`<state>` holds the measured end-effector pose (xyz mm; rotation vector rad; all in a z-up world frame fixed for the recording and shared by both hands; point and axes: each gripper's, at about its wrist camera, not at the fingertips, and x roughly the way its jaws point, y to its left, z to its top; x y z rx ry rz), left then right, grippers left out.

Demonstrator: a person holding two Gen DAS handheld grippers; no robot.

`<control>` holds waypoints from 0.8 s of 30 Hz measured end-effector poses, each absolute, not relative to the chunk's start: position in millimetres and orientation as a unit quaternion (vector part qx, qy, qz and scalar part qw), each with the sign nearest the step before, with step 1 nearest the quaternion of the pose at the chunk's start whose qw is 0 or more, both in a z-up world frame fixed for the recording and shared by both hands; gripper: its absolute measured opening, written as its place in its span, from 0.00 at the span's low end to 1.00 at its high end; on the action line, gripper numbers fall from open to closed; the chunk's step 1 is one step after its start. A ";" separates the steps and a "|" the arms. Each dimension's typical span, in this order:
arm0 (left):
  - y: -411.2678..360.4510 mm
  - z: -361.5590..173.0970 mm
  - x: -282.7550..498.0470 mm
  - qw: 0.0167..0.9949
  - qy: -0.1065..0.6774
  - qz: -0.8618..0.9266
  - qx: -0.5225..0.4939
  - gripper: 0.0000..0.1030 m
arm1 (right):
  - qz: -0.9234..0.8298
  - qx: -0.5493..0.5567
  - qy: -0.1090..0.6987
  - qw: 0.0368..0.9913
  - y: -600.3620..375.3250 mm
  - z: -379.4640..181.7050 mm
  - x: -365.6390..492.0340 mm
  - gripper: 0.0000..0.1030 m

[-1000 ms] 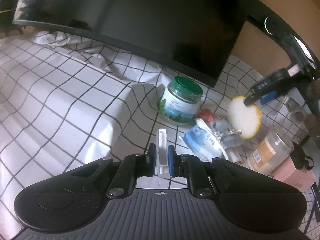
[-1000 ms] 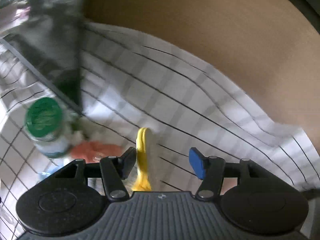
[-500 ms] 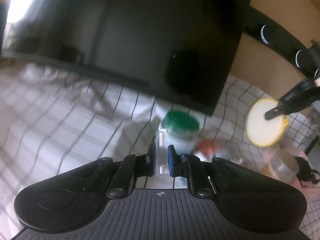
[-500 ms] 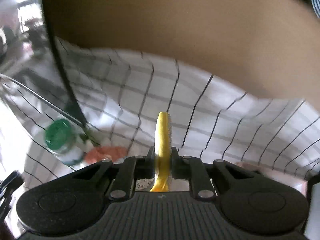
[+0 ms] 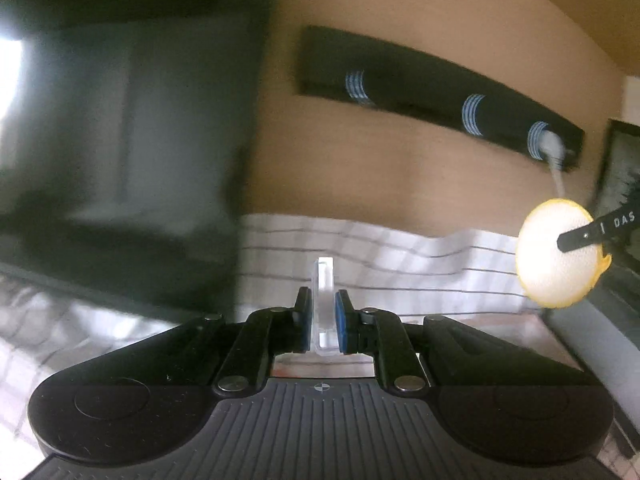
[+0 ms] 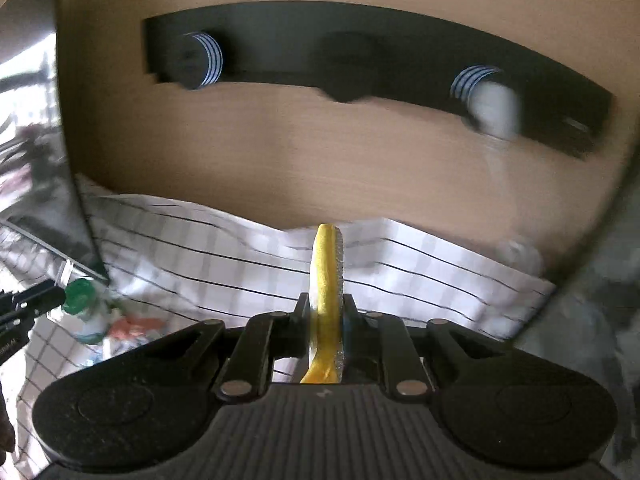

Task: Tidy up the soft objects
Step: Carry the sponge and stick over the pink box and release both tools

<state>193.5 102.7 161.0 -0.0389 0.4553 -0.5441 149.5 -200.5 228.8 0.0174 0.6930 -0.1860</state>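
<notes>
Checked cloth (image 6: 208, 256); green-lidded jar (image 6: 82, 306) at left; black wall rail (image 6: 360, 60); dark monitor (image 5: 120, 140).

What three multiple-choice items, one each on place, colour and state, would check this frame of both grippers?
1. Where is the black rail with its striped pegs?
A. on the wooden wall above the checked cloth
B. lying on the cloth
C. inside the jar

2. What colour is the rim of the round puff?
A. green
B. yellow
C. red

3. What state is the left gripper in?
A. open and empty
B. shut on a clear plastic piece
C. shut on the puff

Answers: 1 A, the rail sits on the wall over the cloth edge. 2 B, a yellow edge rings its white face. 3 B, both pads press the clear piece; the right gripper pinches the puff.
</notes>
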 end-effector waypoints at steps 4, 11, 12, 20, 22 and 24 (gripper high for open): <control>55.0 168.4 185.0 0.928 0.218 -0.303 -0.002 0.14 | -0.115 0.031 0.329 0.937 -235.8 226.3 117.7 0.14; -30.0 163.5 171.0 0.892 0.235 -0.387 0.012 0.14 | -0.142 0.051 0.312 0.938 -272.5 221.8 77.8 0.14; -39.9 160.7 169.8 0.886 0.240 -0.397 0.011 0.14 | -0.144 0.053 0.313 0.937 -275.9 218.8 74.8 0.14; -114.7 115.1 191.0 0.831 0.366 -0.416 -0.049 0.17 | -0.149 0.074 0.330 0.929 -292.9 192.0 66.8 0.14; -113.0 111.9 189.2 0.838 0.357 -0.410 -0.055 0.17 | -0.147 0.074 0.335 0.928 -293.7 183.8 70.1 0.14; -105.8 113.6 186.9 0.833 0.360 -0.415 -0.060 0.17 | -0.153 0.069 0.349 0.922 -293.5 173.2 77.7 0.14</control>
